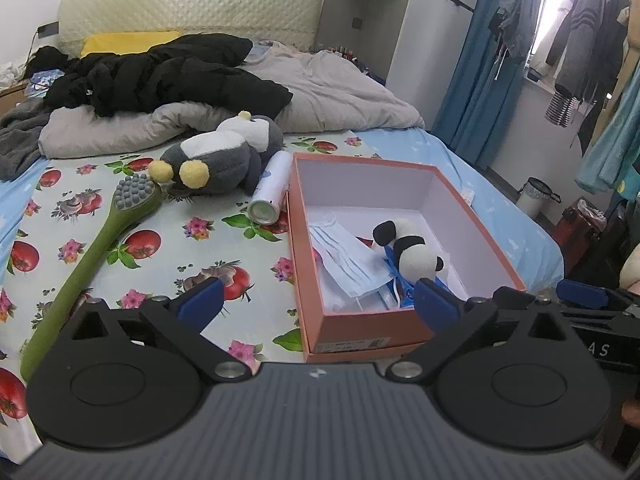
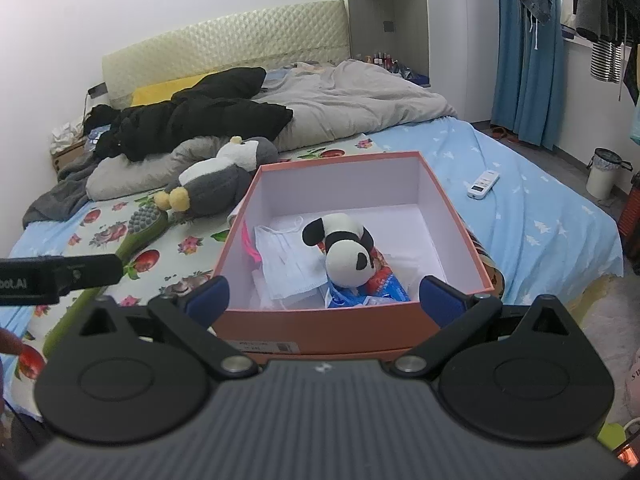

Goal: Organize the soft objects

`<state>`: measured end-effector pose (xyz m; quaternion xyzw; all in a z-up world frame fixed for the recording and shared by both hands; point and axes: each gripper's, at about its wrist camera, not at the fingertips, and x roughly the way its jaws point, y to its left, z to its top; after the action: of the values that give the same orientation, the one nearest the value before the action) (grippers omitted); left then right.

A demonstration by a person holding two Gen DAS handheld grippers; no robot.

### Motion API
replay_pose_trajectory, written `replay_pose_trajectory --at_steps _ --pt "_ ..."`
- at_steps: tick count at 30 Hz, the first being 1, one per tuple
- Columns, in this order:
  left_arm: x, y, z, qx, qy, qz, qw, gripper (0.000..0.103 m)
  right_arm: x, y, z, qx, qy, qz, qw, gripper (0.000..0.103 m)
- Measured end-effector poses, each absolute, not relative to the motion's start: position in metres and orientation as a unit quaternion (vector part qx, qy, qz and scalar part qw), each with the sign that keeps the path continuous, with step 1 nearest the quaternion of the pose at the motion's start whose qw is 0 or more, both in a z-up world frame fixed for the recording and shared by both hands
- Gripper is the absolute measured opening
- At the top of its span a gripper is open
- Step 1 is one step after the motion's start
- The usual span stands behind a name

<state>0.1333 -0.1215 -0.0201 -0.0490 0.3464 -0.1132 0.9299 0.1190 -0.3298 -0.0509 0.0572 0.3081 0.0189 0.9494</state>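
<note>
An open orange box point(image 1: 360, 330) point(image 2: 320, 326) stands on the bed. Inside it lie a small panda plush point(image 1: 414, 254) point(image 2: 346, 250), face masks point(image 1: 348, 262) point(image 2: 288, 266) and a blue packet point(image 2: 368, 292). A grey penguin plush point(image 1: 220, 156) point(image 2: 218, 178) lies on the bed left of the box, by the duvet. My left gripper point(image 1: 316, 300) is open and empty, over the box's near left corner. My right gripper point(image 2: 324, 296) is open and empty, just before the box's near wall.
A green massage brush point(image 1: 92, 240) point(image 2: 136, 230) and a white roll point(image 1: 270, 188) lie on the flowered sheet. A black jacket point(image 1: 160, 72) and grey duvet point(image 1: 340, 92) cover the far bed. A white remote point(image 2: 483, 184) lies right of the box. A bin point(image 2: 604, 172) stands on the floor.
</note>
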Motion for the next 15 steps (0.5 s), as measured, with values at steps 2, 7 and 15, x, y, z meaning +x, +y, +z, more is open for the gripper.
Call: replay_pose_trajectory --at_steps 2,7,15 --pt "0.1337 -0.1206 -0.0199 -0.049 0.348 -0.111 0.93 0.103 0.1192 -0.3301 -0.0505 0.058 0.308 0.019 0.949 0.103" --pt "0.1354 -0.1184 -0.0193 -0.053 0.355 -0.111 0.927 0.103 0.1191 -0.3291 -0.0503 0.057 0.308 0.021 0.949 0.103" --pt "0.1358 -0.1201 -0.0184 -0.049 0.357 -0.112 0.926 0.103 0.1188 -0.3275 -0.05 0.052 0.31 0.023 0.949 0.103"
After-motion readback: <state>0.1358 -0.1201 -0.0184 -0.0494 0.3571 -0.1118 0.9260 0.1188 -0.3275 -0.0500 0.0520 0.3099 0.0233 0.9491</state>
